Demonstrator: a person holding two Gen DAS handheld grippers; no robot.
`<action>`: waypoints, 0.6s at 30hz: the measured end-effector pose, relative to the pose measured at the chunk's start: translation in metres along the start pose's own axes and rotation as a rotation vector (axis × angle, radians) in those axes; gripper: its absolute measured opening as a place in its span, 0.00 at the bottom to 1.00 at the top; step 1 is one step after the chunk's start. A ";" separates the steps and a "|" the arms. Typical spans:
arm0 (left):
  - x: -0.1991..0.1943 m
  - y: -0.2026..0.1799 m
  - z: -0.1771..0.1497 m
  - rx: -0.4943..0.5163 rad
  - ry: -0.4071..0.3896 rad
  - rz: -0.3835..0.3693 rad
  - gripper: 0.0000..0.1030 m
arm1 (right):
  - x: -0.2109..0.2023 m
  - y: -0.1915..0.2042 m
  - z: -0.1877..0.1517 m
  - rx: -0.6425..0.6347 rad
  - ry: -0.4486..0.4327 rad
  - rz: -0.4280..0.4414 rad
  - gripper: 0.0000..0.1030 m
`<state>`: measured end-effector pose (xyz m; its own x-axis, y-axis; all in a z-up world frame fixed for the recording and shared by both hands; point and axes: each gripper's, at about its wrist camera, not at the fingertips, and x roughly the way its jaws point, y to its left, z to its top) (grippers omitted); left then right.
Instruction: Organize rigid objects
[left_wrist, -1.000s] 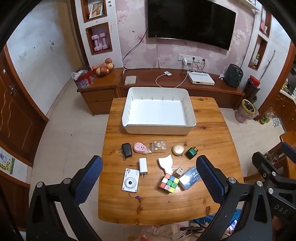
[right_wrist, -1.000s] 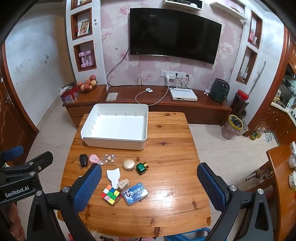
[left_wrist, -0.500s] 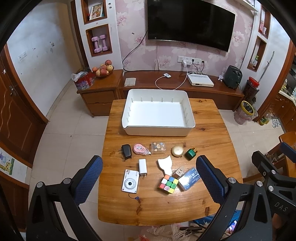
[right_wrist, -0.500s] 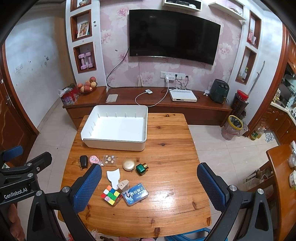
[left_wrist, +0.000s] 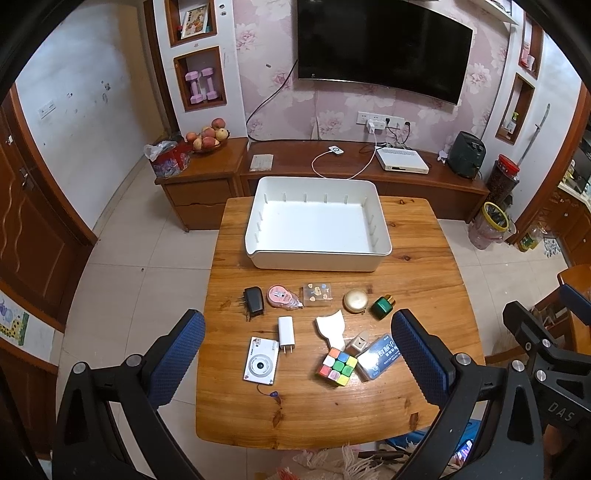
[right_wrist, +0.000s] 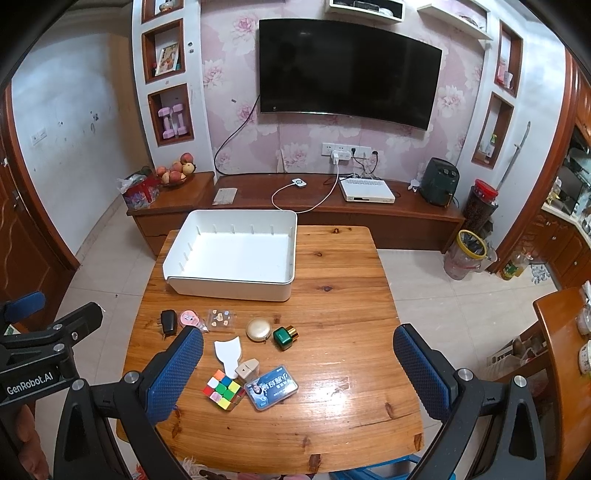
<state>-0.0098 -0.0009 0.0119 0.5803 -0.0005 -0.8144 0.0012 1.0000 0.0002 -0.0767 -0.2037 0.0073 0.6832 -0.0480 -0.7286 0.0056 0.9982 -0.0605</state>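
Left wrist view first: the left gripper (left_wrist: 297, 354) hangs high above the near edge of the wooden table (left_wrist: 424, 273), blue-padded jaws spread wide and nothing between them. Straight below, between the pads, lie a white compact camera (left_wrist: 260, 364) and a white charger plug (left_wrist: 286, 332) just beyond it, with a Rubik's cube (left_wrist: 337, 366) to the right, touching a small beige box (left_wrist: 358, 342) and a blue card case (left_wrist: 380, 356). A white paper cutout (left_wrist: 331, 327) sits just beyond the cube. Farther out runs a row: black adapter (left_wrist: 254, 301) on the left, then a pink tape dispenser (left_wrist: 280, 296), a clear sticker box (left_wrist: 317, 294), a gold round compact (left_wrist: 355, 300) and a green bottle with a gold cap (left_wrist: 382, 307) on the right. Beyond that row, at the far side of the table, stands the white bin (left_wrist: 317, 261), with nothing in it. Over on the right wrist view, the right gripper (right_wrist: 297, 373) is also wide open and holding nothing, hovering above the near right part of the table, well clear of every object. Its left pad hangs over the table beside the cube, with the card case just to the right of the cube. Against the far wall are a TV (right_wrist: 347, 74) and a low wooden cabinet (right_wrist: 406, 218).
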 end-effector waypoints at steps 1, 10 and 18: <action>0.000 0.000 0.000 0.000 0.001 0.000 0.98 | 0.000 -0.001 0.000 0.001 0.000 0.001 1.00; 0.004 0.005 -0.001 -0.013 0.012 0.003 0.98 | -0.002 0.002 0.003 0.002 0.000 0.002 1.00; 0.004 0.006 0.000 -0.012 0.011 0.003 0.98 | 0.000 0.008 0.007 -0.007 -0.007 0.008 1.00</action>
<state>-0.0076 0.0049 0.0081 0.5713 0.0021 -0.8208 -0.0099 0.9999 -0.0043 -0.0715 -0.1950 0.0116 0.6880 -0.0393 -0.7246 -0.0055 0.9982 -0.0594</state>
